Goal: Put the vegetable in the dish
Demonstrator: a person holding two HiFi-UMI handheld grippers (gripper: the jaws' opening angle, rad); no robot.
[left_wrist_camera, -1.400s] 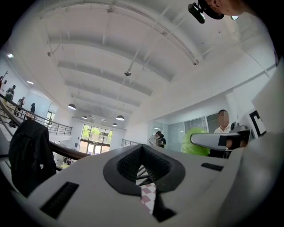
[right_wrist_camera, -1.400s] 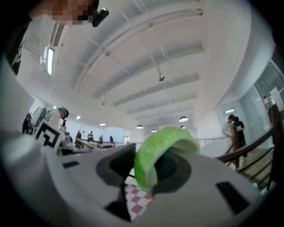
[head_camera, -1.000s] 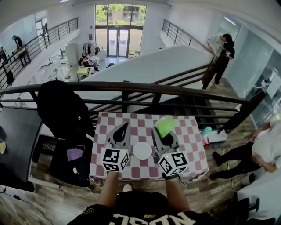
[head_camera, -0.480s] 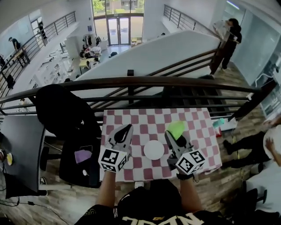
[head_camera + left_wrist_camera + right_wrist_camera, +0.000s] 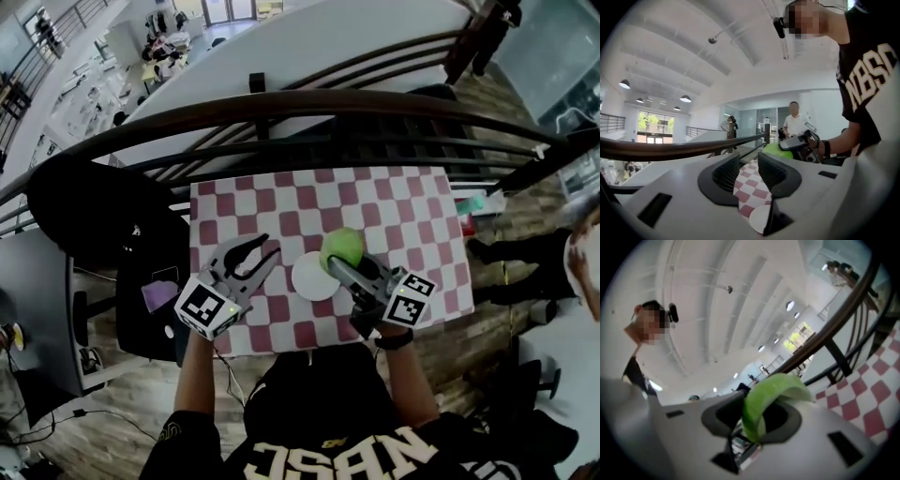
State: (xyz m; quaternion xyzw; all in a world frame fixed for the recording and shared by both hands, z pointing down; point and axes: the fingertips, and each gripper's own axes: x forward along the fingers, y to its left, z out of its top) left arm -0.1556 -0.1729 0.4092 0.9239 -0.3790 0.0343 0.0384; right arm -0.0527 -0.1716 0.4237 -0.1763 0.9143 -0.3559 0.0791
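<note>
A white round dish (image 5: 312, 277) sits near the front of the red-and-white checked table (image 5: 394, 202). My right gripper (image 5: 341, 262) is shut on a green leafy vegetable (image 5: 344, 246), which hangs just right of the dish's far edge. In the right gripper view the vegetable (image 5: 761, 401) curls between the jaws of that gripper (image 5: 757, 420). My left gripper (image 5: 259, 251) hovers left of the dish with its jaws opening and nothing between them. The left gripper view shows this gripper (image 5: 746, 174) with a gap, the dish (image 5: 758, 219) below it and the vegetable (image 5: 779, 151) beyond.
A dark curved railing (image 5: 309, 108) runs just past the table's far edge. A black jacket on a chair (image 5: 94, 211) and a purple item (image 5: 155, 295) stand at the left. A teal object (image 5: 480, 202) lies off the table's right side. A person (image 5: 586, 253) is at the right.
My right gripper has carried the vegetable left and nearer, up to the dish's edge. The left gripper's jaws have parted. The head view has tipped further down.
</note>
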